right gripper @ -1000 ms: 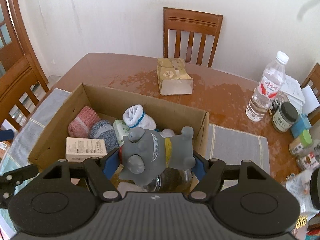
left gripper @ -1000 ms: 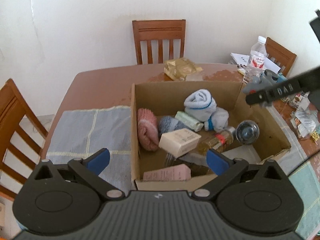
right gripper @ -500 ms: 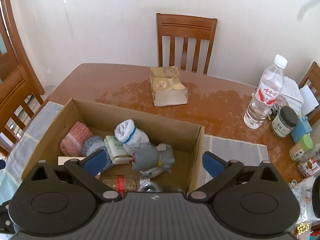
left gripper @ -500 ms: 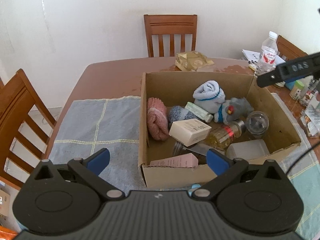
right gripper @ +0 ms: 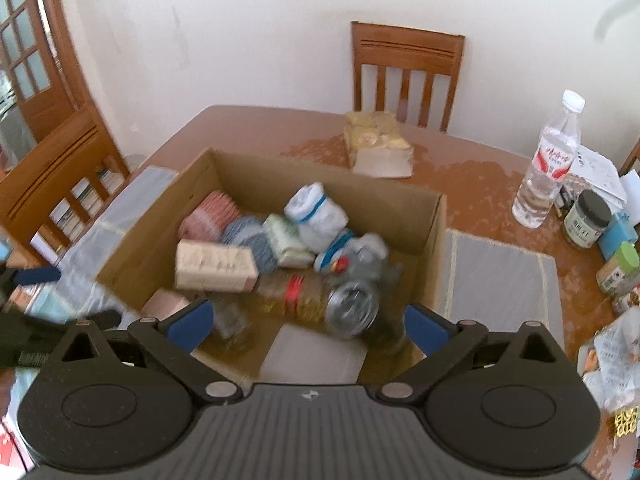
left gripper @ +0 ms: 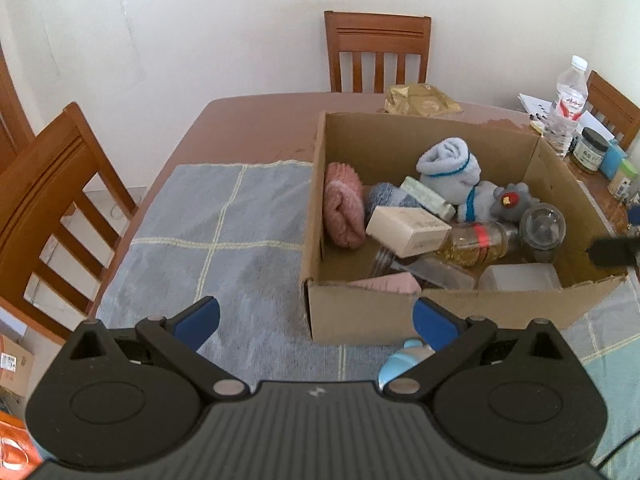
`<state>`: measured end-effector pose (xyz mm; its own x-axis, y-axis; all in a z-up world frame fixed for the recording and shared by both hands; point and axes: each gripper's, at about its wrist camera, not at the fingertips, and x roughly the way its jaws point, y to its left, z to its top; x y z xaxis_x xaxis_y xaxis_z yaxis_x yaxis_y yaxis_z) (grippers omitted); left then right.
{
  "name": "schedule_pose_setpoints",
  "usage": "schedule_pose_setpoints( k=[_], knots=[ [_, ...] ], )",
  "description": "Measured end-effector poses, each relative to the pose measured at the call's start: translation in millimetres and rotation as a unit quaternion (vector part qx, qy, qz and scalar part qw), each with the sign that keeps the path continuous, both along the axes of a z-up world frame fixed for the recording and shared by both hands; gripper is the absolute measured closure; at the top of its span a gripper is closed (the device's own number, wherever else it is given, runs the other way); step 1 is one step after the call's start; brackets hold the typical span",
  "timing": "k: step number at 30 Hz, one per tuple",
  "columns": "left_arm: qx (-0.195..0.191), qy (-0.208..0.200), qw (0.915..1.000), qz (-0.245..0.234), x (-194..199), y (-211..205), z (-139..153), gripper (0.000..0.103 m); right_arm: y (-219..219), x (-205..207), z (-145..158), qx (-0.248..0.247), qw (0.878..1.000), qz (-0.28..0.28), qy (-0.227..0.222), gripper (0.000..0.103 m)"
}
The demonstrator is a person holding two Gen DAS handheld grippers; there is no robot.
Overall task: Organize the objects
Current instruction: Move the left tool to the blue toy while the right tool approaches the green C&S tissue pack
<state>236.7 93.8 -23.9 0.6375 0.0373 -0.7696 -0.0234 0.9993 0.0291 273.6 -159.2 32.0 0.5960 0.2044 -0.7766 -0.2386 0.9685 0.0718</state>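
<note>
An open cardboard box [left gripper: 440,312] [right gripper: 136,248] on the table holds a grey plush toy [left gripper: 514,202] [right gripper: 372,264], rolled socks, a cream carton [left gripper: 408,230] [right gripper: 216,266], a bottle with a red band [left gripper: 476,244] and a glass jar [left gripper: 542,224]. The toy lies free beside a white sock roll [left gripper: 448,164]. My right gripper [right gripper: 308,325] hangs open and empty over the box's near edge. My left gripper [left gripper: 316,318] is open and empty in front of the box's near left corner, above the blue placemat [left gripper: 212,240].
A gold bag [right gripper: 378,144] lies behind the box. A water bottle [right gripper: 548,168], a dark-lidded jar [right gripper: 586,220] and small containers crowd the table's right side. Wooden chairs stand at the back and the left. A grey placemat [right gripper: 500,280] lies right of the box.
My right gripper opened and let the grey plush toy drop into the box, then drew back. My left gripper pulled back from over the box to its near side.
</note>
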Motion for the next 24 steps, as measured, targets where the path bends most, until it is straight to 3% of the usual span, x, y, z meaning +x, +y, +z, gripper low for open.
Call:
schedule_pose_setpoints(
  k=[6,11,24],
  knots=[
    [0.005,0.011,0.9999,0.007,-10,2,-9,0.001,9,-37,-14,-0.009,1.000,0.020,0.016,0.000],
    [0.014,0.009,0.9995,0.026,-17,12,-14,0.001,24,-59,-49,-0.010,0.998,0.039,0.051,0.000],
    [-0.001,0.026,0.9982,0.053,-31,42,-29,0.001,68,-50,-125,-0.005,0.994,0.062,0.094,0.000]
  ],
)
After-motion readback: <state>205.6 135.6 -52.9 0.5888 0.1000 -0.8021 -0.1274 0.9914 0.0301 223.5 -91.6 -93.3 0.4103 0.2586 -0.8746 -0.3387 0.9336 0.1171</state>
